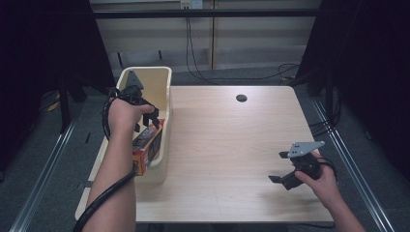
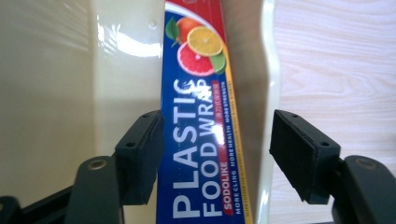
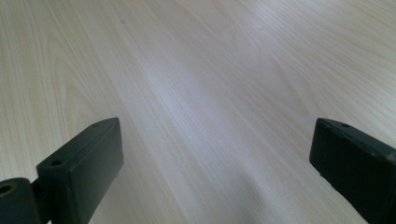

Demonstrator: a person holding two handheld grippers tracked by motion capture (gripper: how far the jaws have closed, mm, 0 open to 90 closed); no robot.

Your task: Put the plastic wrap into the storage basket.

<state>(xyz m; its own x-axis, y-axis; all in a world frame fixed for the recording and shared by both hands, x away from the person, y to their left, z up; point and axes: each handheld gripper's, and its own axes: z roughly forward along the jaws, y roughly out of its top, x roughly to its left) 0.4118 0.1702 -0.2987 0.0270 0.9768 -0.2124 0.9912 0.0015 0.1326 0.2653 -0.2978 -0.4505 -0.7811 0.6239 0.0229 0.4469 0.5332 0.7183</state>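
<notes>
Our left gripper (image 2: 217, 158) has its fingers (image 2: 140, 156) parted around the plastic wrap box (image 2: 201, 140), which leans in the bin (image 1: 167, 96) at the surface's (image 1: 232, 145) left edge; we judge the drop done, so next we lift clear; the left gripper view reads the label, the high view places our right gripper (image 1: 279, 166), open and empty, near the right edge.

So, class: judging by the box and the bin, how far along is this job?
Done: the plastic wrap box stands inside the cream bin, leaning on its wall. In hand: the left hand-held gripper sits over it, jaws apart around the box. Left: pulling clear. The right hand-held gripper waits open over the table.
</notes>
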